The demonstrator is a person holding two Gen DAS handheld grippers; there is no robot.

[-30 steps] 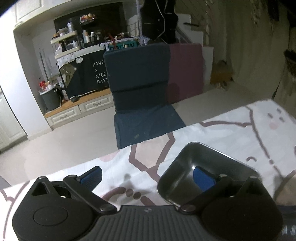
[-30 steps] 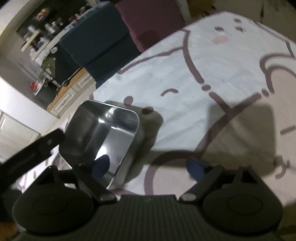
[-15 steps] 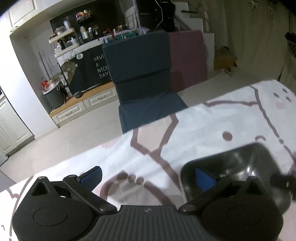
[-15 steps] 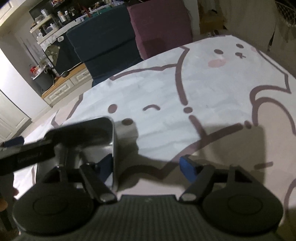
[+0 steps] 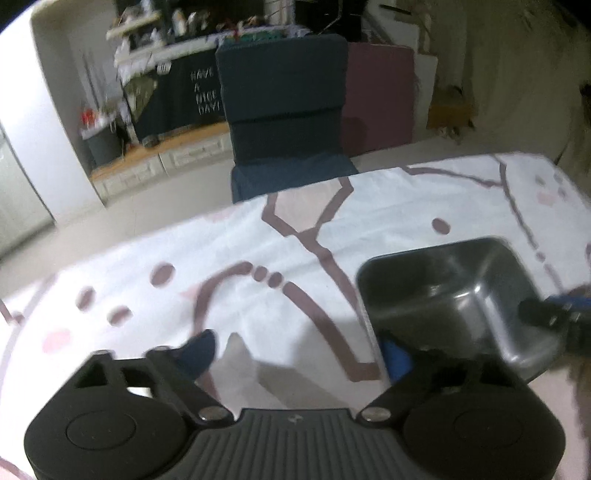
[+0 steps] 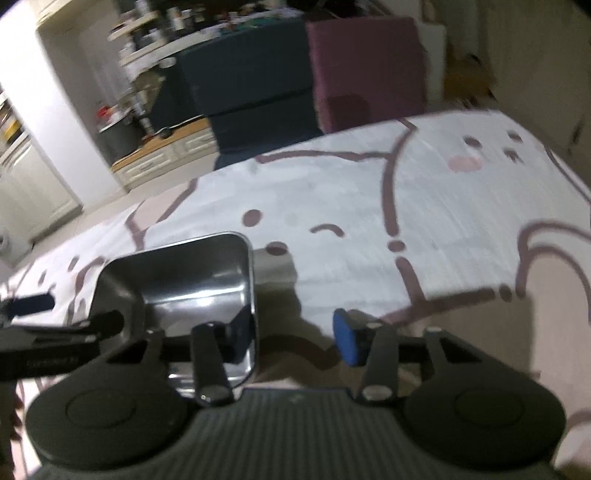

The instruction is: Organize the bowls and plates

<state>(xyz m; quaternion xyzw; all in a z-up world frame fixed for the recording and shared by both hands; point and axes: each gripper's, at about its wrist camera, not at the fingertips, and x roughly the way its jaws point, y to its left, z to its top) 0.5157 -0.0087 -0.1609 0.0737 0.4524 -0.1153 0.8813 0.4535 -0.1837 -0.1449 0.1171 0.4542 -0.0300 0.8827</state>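
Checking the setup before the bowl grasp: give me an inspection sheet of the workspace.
Surface: patterned white cloth over the table, flat.
Job's things: one square steel bowl, upright, empty.
Clutter: nothing seen on the cloth.
Grippers: left hand-held gripper straddles the bowl's left wall, right hand-held gripper its right wall. Both jaws have just been closing and are not gripping yet.
Cables: nothing seen.
Surroundings: dark blue chair, maroon seat back, crowded shelves behind.
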